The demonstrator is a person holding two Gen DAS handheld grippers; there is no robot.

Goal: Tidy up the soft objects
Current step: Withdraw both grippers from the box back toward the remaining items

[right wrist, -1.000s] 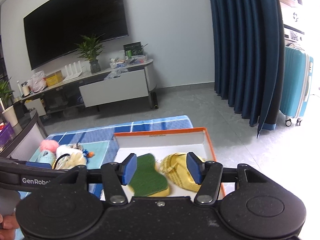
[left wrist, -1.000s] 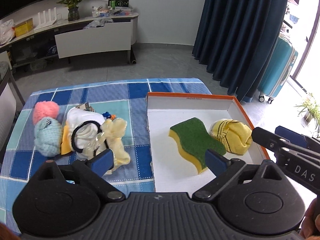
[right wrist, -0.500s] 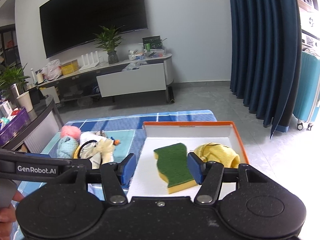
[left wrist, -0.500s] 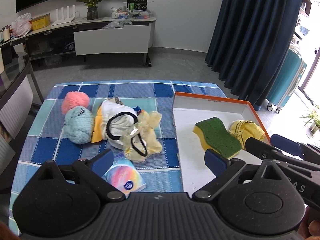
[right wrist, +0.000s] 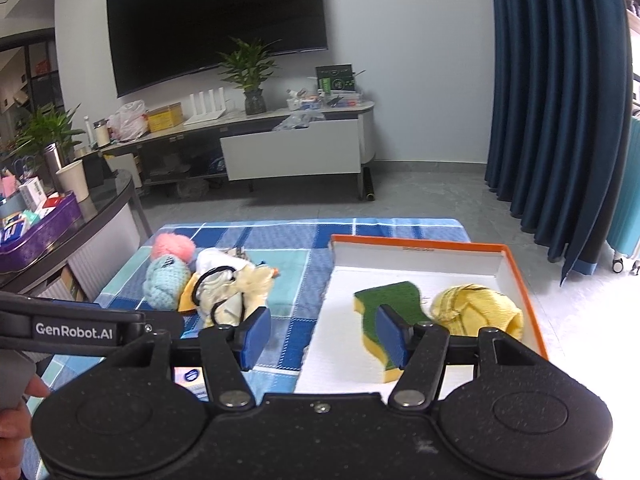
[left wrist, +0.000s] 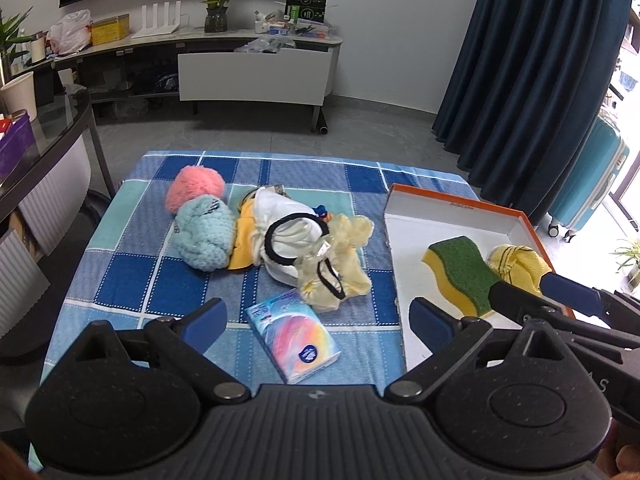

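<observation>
Left gripper (left wrist: 318, 320) and right gripper (right wrist: 322, 336) are held apart, empty — the slick tissue pack (left wrist: 292, 338) may be squeezed out sideways.

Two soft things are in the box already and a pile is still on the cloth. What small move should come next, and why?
Probably lower the open left gripper onto the tissue pack. It lies nearest, just ahead of the open jaws, apart from the pile, while the box already holds the sponge and yellow cloth.
</observation>
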